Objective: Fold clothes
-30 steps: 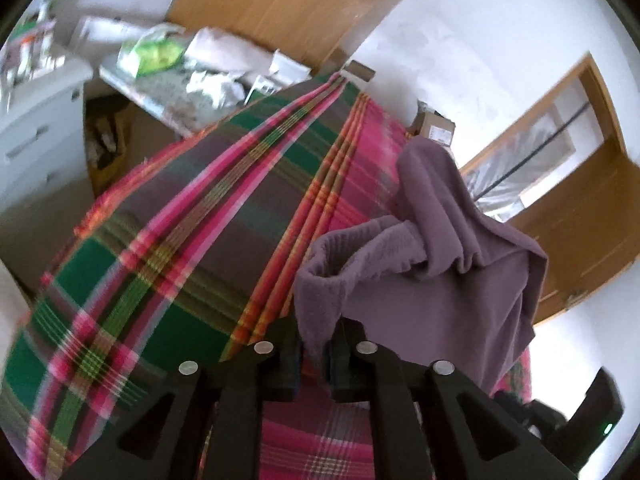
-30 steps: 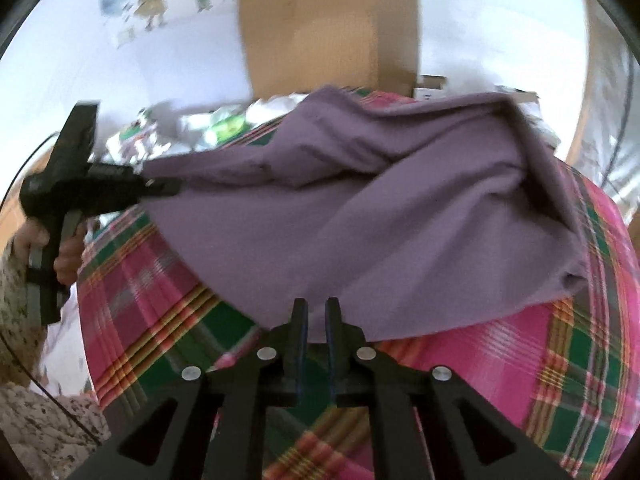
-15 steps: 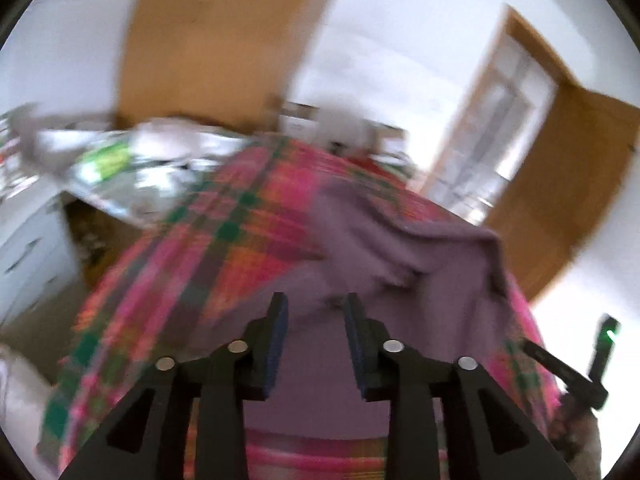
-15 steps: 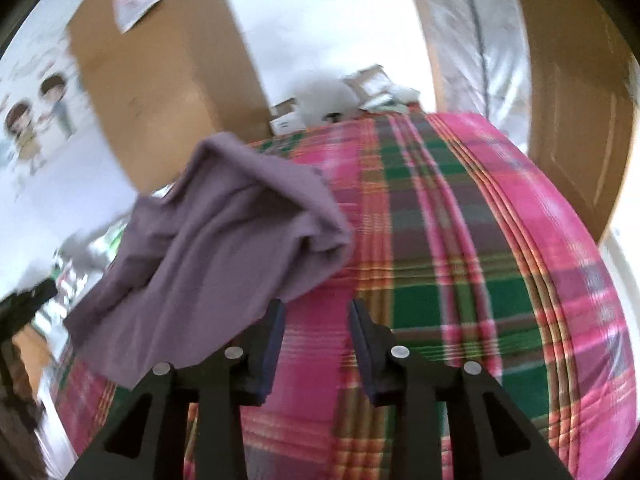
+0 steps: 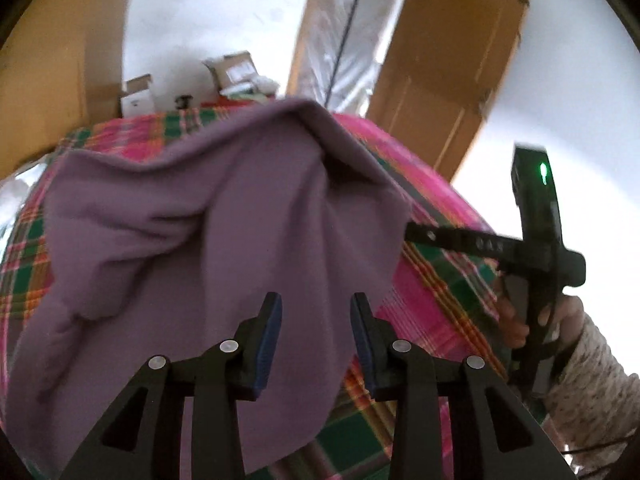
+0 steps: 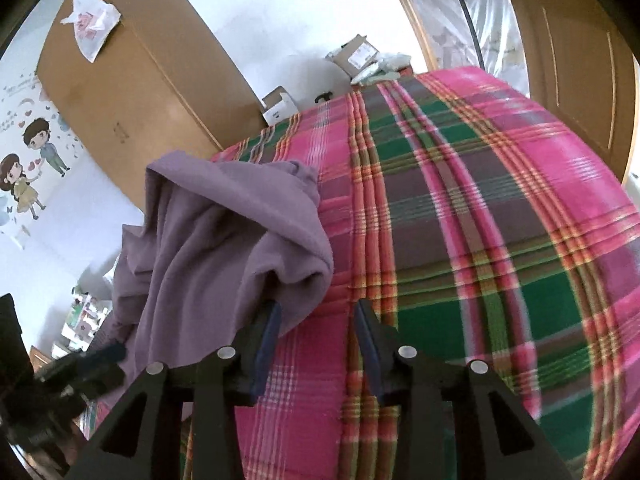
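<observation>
The purple garment (image 5: 208,240) lies crumpled on the plaid bedcover (image 6: 480,216), bunched into loose folds. The left gripper (image 5: 316,320) hangs over its near part with jaws spread wide, the cloth showing between them but not pinched. The right gripper (image 6: 316,320) is also spread wide; in its view the garment sits to the left, one drooping fold draped just against the left finger (image 6: 269,330), while plaid shows in the gap between the jaws
</observation>
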A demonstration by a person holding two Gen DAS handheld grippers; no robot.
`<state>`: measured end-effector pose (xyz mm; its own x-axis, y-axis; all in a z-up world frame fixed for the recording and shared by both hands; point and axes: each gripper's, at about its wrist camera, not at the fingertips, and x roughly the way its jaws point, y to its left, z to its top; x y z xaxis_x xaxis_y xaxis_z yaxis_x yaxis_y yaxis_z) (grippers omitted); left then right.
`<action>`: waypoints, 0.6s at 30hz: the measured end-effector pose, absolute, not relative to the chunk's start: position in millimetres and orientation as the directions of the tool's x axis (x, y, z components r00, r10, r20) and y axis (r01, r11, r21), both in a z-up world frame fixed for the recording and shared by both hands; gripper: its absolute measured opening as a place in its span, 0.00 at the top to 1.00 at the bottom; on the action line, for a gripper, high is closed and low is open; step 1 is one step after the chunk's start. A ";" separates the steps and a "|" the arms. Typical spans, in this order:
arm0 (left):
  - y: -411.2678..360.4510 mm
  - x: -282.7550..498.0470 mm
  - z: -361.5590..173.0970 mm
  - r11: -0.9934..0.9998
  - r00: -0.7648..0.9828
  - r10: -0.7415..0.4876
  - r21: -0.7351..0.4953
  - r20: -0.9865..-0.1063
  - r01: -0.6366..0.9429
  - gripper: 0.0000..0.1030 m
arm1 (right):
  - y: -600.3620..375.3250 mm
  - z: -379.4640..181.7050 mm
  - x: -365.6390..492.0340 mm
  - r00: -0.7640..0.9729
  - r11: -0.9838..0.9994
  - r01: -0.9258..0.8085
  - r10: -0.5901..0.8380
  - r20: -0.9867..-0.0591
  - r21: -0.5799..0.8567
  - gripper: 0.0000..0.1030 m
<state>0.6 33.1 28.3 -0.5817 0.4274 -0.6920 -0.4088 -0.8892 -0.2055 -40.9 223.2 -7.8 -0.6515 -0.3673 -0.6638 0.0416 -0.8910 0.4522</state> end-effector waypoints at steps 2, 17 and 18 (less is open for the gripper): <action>48.4 -3.7 25.3 -0.888 -0.575 0.414 -0.175 -0.706 -0.425 0.64 | 221.1 -11.4 -51.5 -0.644 -0.880 0.044 -0.386 -0.660 0.473 0.62; 56.5 -19.6 5.1 -0.904 -0.530 0.388 -0.202 -0.754 -0.376 0.64 | 191.7 24.7 -64.3 -0.674 -0.820 0.188 -0.508 -0.536 0.541 0.95; 51.6 -19.4 6.7 -0.903 -0.532 0.401 -0.222 -0.746 -0.369 0.64 | 187.5 30.0 -64.0 -0.675 -0.815 0.210 -0.521 -0.523 0.540 0.95</action>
